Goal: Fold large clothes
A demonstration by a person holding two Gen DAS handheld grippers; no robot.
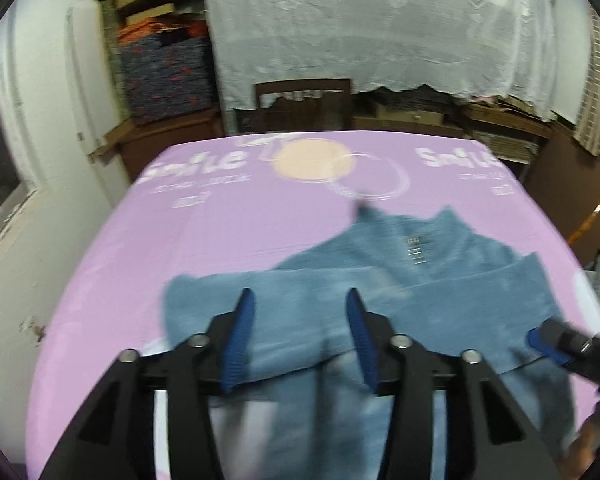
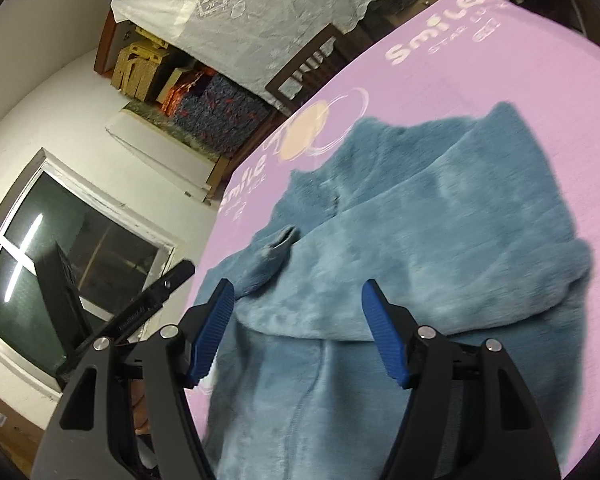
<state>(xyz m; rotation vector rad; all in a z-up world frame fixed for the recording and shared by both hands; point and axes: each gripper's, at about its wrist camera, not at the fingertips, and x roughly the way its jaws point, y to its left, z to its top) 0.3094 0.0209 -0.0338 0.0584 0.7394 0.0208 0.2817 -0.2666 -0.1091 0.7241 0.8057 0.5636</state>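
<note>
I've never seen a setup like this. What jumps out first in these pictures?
A fluffy blue garment lies partly folded on a bright pink sheet printed with "Smile". Two black tools with blue pads, the left tool and the right tool, hover open over its near edge.

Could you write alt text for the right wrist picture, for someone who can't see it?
A fluffy blue garment, partly folded, lies on a pink cloth printed with "Smile". The right gripper hangs open above its near edge, blue pads apart, gripping nothing. A dark window is at left.
</note>
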